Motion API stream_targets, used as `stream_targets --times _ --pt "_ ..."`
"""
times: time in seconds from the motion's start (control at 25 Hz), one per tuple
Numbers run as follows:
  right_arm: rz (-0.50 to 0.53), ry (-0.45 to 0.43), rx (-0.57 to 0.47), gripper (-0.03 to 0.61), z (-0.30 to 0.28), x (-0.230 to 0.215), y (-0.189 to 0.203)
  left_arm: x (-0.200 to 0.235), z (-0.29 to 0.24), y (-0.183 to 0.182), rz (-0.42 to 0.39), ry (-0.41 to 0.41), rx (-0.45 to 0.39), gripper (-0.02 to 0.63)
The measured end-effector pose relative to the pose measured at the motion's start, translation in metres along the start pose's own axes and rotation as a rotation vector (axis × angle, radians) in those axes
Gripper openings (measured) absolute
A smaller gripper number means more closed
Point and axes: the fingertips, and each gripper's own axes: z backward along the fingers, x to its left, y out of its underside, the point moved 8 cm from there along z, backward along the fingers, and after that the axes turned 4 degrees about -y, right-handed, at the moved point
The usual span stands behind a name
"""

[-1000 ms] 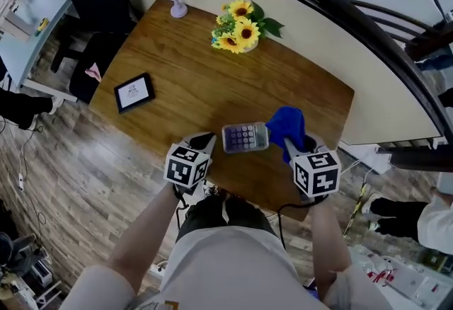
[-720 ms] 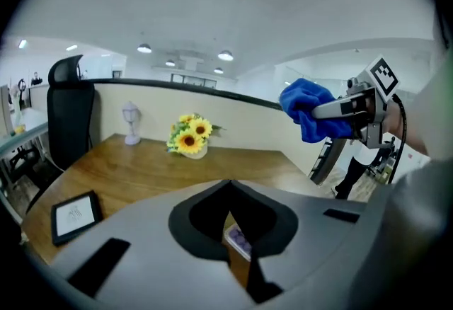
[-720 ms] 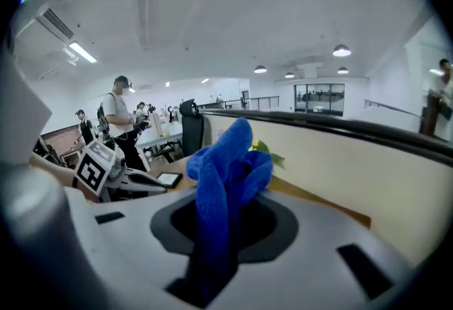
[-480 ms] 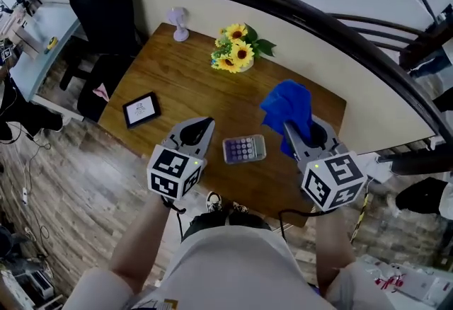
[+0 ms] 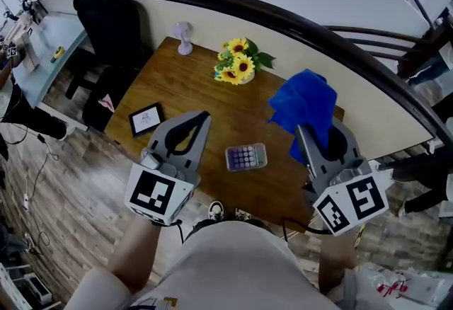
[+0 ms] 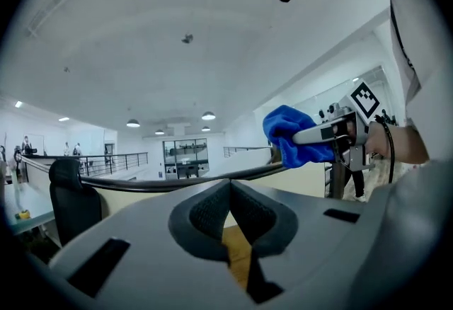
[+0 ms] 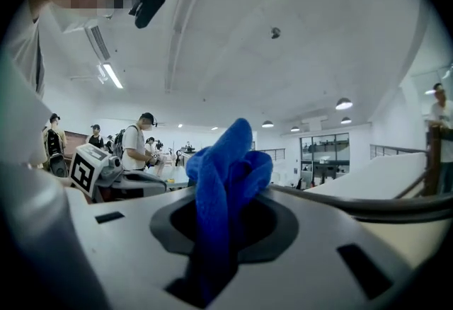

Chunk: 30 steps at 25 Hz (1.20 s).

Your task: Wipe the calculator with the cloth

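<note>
The calculator (image 5: 245, 157) lies flat, keys up, on the wooden surface (image 5: 191, 93), seen in the head view between the two raised tools and touched by neither. The right hand-held gripper (image 7: 219, 231) is clamped on the blue cloth (image 7: 223, 178), which bunches up out of its jaws and hangs apart from the calculator, while the left hand-held gripper (image 6: 228, 213) has its jaws pressed together with nothing between them. Farther back on the surface stand a bunch of sunflowers (image 5: 237, 65) and a small pale fan (image 5: 184, 37), and a black-framed tablet (image 5: 146, 119) lies near the left edge.
</note>
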Motion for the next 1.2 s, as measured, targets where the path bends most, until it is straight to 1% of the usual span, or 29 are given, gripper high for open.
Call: stream_targets --times 0.08,0.24,0.4,0.48,0.64,0.76,0.88,1.04,1.2 --pt "0.006 0.002 -0.031 0.097 0.007 0.005 -0.010 0.001 0.010 -0.012 -0.007 -0.008 -0.028 0.002" --pt "0.027 0.019 -0.065 0.097 0.019 0.011 -0.023 0.000 0.025 -0.028 -0.011 -0.017 -0.046 0.002" --pt "0.037 0.027 -0.071 0.097 0.029 0.014 -0.022 -0.001 0.037 -0.036 -0.034 -0.041 -0.022 0.002" --pt "0.041 0.020 -0.055 0.097 0.032 0.016 -0.018 0.000 0.043 -0.036 -0.029 -0.048 -0.019 0.002" --pt "0.046 -0.006 0.011 0.097 0.036 0.026 0.000 0.000 0.053 -0.029 -0.021 -0.054 -0.030 0.002" --pt "0.035 -0.027 0.059 0.097 0.037 0.034 0.015 -0.004 0.056 -0.017 -0.017 -0.059 -0.010 0.002" --pt "0.021 -0.053 0.093 0.097 0.036 0.041 0.025 -0.008 0.058 -0.008 0.005 -0.058 0.020 0.002" --pt "0.023 -0.060 0.111 0.097 0.035 0.041 0.026 -0.011 0.065 -0.009 0.017 -0.086 0.022 0.002" --pt "0.026 -0.055 0.097 0.097 0.034 0.038 0.022 -0.012 0.071 -0.009 0.022 -0.097 0.022 0.002"
